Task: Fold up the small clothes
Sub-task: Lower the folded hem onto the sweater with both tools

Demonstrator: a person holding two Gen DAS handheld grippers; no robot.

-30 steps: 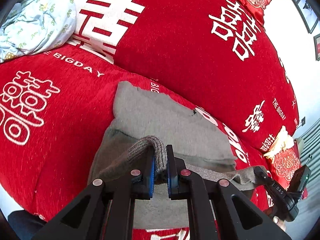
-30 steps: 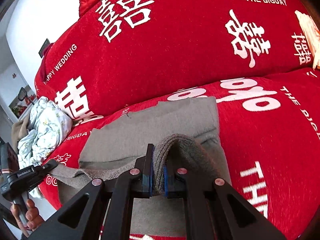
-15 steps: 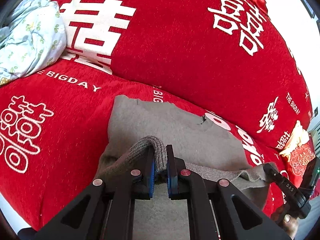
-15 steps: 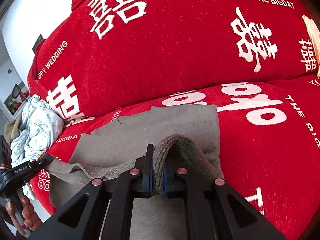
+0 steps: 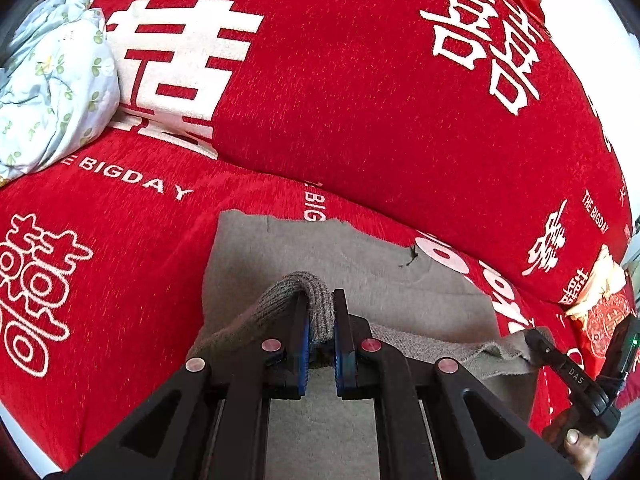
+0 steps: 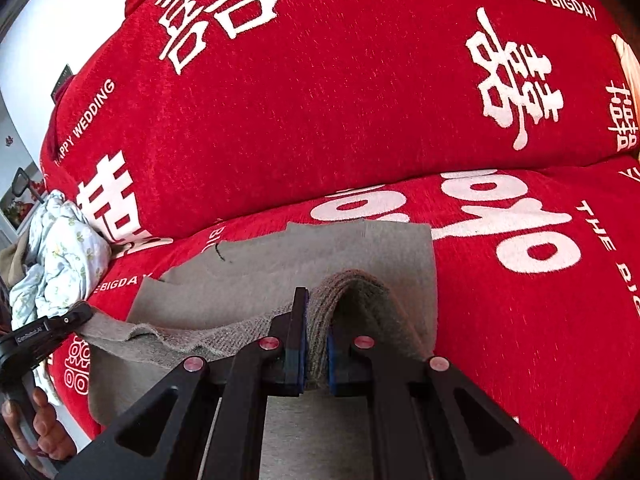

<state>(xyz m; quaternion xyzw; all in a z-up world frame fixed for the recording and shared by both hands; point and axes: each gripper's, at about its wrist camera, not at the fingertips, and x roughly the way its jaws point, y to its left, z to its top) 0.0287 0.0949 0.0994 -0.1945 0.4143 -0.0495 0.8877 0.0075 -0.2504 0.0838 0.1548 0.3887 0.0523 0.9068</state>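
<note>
The near part of the grey knit garment (image 5: 360,280) was hidden behind the black bodies of both tongs, so its lower hem and full outline could not be made out. Its far part lay flat on the seat of the red sofa cover (image 5: 360,100), and its near edge was lifted into a sagging band strung between the two tools. There were two tongs. The left tongs (image 5: 320,320) were closed almost fully on a bunched ribbed fold of that edge; the right tongs (image 6: 316,332) were likewise clamped on a thick fold. One garment was in view, plus one crumpled floral cloth (image 5: 48,92) at the sofa's left end, cut off by the lens rim. One fringed cushion (image 5: 600,304) showed partly at the right end.
</note>
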